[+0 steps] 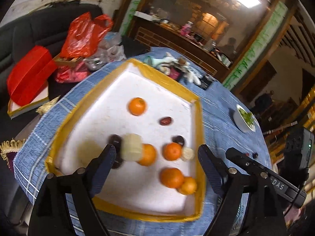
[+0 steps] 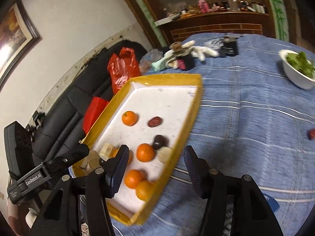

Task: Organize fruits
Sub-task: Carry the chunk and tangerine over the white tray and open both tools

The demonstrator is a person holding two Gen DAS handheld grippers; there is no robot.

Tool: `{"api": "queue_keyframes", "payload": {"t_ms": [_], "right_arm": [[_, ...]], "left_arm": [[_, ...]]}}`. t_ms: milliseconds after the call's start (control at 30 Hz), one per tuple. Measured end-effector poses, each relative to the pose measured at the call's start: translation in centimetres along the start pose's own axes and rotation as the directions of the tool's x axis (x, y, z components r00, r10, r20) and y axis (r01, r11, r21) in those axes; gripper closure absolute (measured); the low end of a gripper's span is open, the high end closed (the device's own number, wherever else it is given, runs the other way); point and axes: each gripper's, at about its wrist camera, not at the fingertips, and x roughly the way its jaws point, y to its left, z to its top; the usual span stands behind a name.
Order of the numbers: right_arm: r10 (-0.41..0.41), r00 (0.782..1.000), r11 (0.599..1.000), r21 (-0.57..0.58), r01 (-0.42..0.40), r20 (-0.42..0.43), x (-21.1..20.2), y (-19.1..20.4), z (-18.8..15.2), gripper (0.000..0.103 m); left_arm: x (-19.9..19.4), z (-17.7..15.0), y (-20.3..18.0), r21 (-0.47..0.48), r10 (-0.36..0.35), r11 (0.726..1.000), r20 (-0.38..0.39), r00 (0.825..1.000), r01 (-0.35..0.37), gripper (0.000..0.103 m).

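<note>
A white foam tray with a yellow rim (image 1: pixel 169 82) (image 2: pixel 169 77) lies on the blue tablecloth. It holds several oranges (image 1: pixel 137 106) (image 2: pixel 129 118), dark red dates (image 1: pixel 165 121) (image 2: pixel 155 122) and pale cut fruit pieces (image 1: pixel 132 147) (image 2: pixel 107 150). My left gripper (image 1: pixel 156 153) is open above the tray's near part; a blurred pale piece lies just past its left finger (image 1: pixel 107 157). My right gripper (image 2: pixel 155 157) is open over the tray's right rim, holding nothing. A loose date (image 2: pixel 311 134) lies on the cloth at the far right.
A white bowl of greens (image 2: pixel 297 70) (image 1: pixel 245 120) stands on the table to the right. Small bottles, a glove and clutter (image 2: pixel 185 55) lie beyond the tray. Red plastic bags (image 1: pixel 84 35) and a red box (image 1: pixel 29 74) rest on a black sofa at left.
</note>
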Motion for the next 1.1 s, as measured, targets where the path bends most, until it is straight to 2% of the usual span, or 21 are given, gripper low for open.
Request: {"api": "queue_keyframes", "payload": {"t_ms": [100,167,267,467,833,1100], "right_arm": [[-0.029,0.999,0.998,0.052,0.028,0.026,-2.2,-2.5,-1.4,0.037],[-0.047,0.998,0.995,0.088,0.044,0.034,-3.4,-4.1,-2.2,0.037],[-0.076,0.996,0.985,0.158,0.068,0.043,-5.1,-6.7,-3.6,0.037],[-0.082,0.991,0.957,0.284,0.050,0.104,-8.4,-10.0,-6.2,0.035],[-0.098,0.985,0.939,0.341,0.045,0.140,-11.0,-12.5,-8.2,0.032],[-0.110,0.984,0.926,0.376,0.049,0.143,-11.6,-14.1,-9.0,0.032]], "left_arm": [[-0.3,-0.9,-3.1,0.101,0.023,0.995,0.007,1.000,-0.024,0.018],[-0.8,-1.8,-5.7,0.188,0.058,0.980,0.036,0.998,-0.064,0.018],[-1.0,-3.2,-8.9,0.281,0.072,0.956,0.054,0.996,-0.084,0.018],[-0.7,-5.4,-13.1,0.386,0.075,0.919,0.033,0.997,-0.082,0.018],[-0.6,-7.7,-16.3,0.458,0.097,0.884,0.011,0.995,-0.091,0.018],[-0.1,-8.3,-17.0,0.473,0.102,0.877,-0.006,0.995,-0.087,0.018]]}}
